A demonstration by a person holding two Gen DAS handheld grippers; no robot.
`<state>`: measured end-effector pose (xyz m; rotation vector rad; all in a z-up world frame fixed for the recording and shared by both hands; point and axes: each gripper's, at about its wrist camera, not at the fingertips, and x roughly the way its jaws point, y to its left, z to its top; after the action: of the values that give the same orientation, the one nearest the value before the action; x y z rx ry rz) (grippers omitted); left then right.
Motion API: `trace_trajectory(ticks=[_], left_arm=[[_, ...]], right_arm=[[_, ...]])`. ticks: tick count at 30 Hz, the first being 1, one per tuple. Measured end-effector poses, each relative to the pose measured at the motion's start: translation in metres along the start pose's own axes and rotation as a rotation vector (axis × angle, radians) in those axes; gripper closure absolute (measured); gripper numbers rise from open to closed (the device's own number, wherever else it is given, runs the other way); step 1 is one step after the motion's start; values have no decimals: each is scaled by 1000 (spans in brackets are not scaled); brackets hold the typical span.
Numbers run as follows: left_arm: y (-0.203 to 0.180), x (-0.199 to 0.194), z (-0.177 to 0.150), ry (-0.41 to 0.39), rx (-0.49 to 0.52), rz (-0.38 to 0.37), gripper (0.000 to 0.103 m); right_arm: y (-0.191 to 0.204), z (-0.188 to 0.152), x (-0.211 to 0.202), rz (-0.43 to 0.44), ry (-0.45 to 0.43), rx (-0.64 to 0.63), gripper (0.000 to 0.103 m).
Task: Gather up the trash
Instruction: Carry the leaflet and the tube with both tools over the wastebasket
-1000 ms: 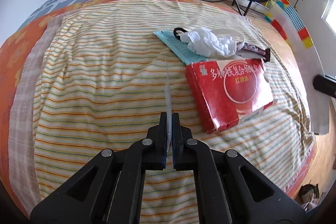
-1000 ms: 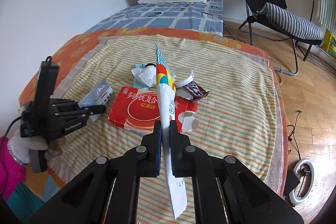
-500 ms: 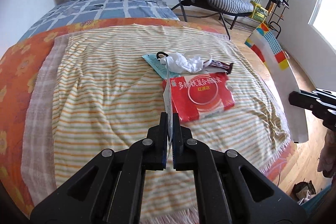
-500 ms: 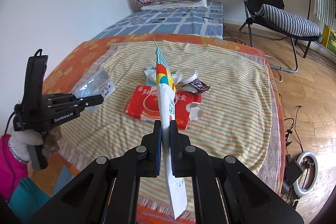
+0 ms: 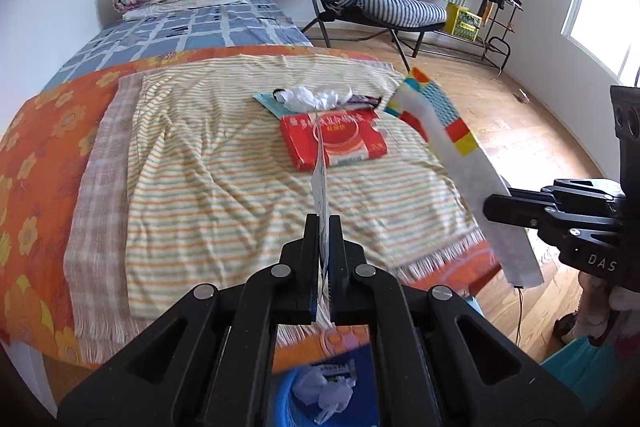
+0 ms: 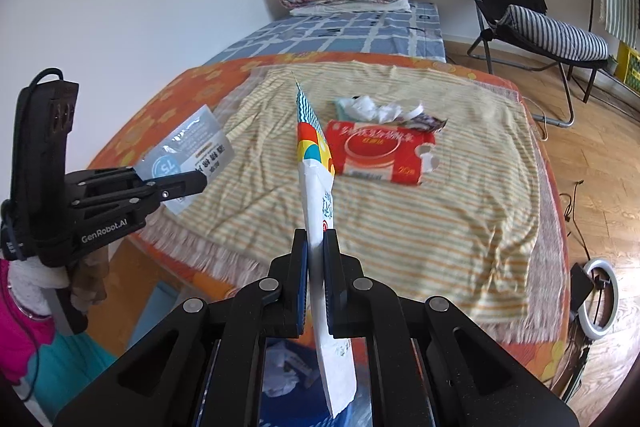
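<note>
Left gripper (image 5: 324, 223) pinched on a thin clear wrapper (image 6: 188, 151), seen edge-on from its own camera and flat, with blue print, from the right wrist view. Right gripper (image 6: 316, 239) clamped on a long white packet (image 6: 320, 195) with coloured blocks at its upper end. Both carried off the bed edge, above a blue bin (image 5: 288, 399) visible low between the fingers, with crumpled white waste already inside.

Judged step: dropping both pieces into the bin. Advisable to centre each gripper over the bin mouth before release; to tip the long packet end-down so as not to bridge the rim; to release one piece at a time, the light film being likely to cling to a pad or drift aside.

Count remaining on the striped blanket (image 5: 224, 187):
- red pack (image 5: 332, 139): one
- crumpled white tissue (image 5: 316, 97): one cluster, pieces not separable
- teal sheet (image 5: 266, 101) beneath it: one
- dark snack wrapper (image 6: 428, 123): one
- white ring-shaped strip, partly hidden: apparently one

In hand: two. Task judged partly done.
</note>
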<state>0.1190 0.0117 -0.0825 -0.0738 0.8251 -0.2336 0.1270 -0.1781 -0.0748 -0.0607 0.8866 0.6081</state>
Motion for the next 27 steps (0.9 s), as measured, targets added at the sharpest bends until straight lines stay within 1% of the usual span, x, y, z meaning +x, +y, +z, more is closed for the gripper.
trace_trajectory(ticks=[4, 12, 16, 27], left_arm=[[-6, -8, -25, 17, 6, 1, 102], [-17, -16, -69, 49, 7, -7, 102], [-24, -17, -85, 71, 4, -24, 102], [-34, -18, -118, 110, -15, -38, 102]], right_arm=[[12, -20, -2, 6, 15, 12, 98], [22, -60, -1, 33, 46, 61, 97], [25, -76, 2, 55, 58, 89, 97], [44, -102, 4, 85, 67, 79, 97]])
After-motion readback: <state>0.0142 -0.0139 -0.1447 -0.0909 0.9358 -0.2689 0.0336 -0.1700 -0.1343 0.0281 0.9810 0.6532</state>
